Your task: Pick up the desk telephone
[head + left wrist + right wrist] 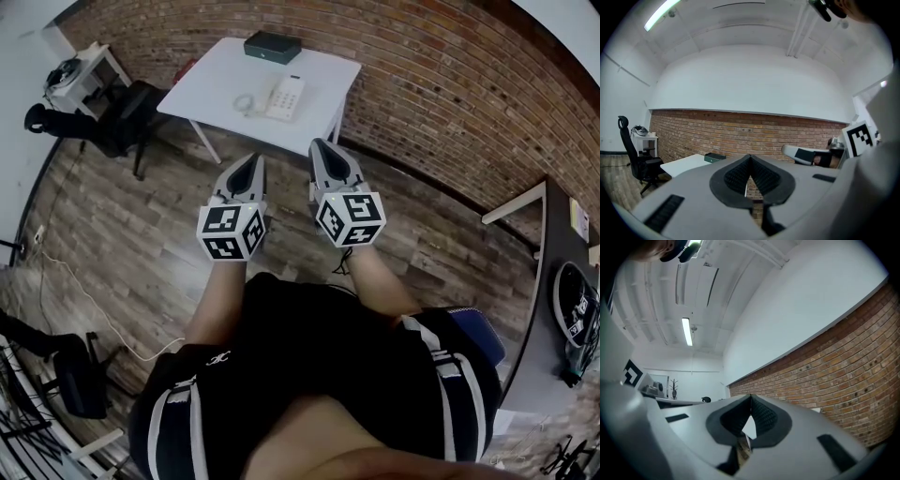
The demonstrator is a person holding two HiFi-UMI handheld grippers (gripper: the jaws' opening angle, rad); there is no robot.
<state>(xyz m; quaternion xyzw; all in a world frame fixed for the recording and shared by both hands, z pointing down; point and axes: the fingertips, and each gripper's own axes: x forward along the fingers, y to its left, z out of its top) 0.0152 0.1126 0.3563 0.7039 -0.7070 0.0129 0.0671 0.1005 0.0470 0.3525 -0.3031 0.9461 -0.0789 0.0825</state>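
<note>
A white desk telephone (283,97) with a coiled cord lies on a white table (216,75) against the brick wall, far ahead in the head view. My left gripper (247,160) and right gripper (321,146) are held side by side over the wooden floor, well short of the table. Both point toward it, shut and empty. In the left gripper view the shut left gripper (750,156) hides most of the table (682,164); the phone does not show. The right gripper (750,396) in its own view is also shut, with brick wall beyond it.
A dark green box (272,46) sits at the table's far edge. A black office chair (117,117) and a small white side table (80,80) stand to the left. A dark desk (562,309) with gear lines the right side. Cables run over the floor at the left.
</note>
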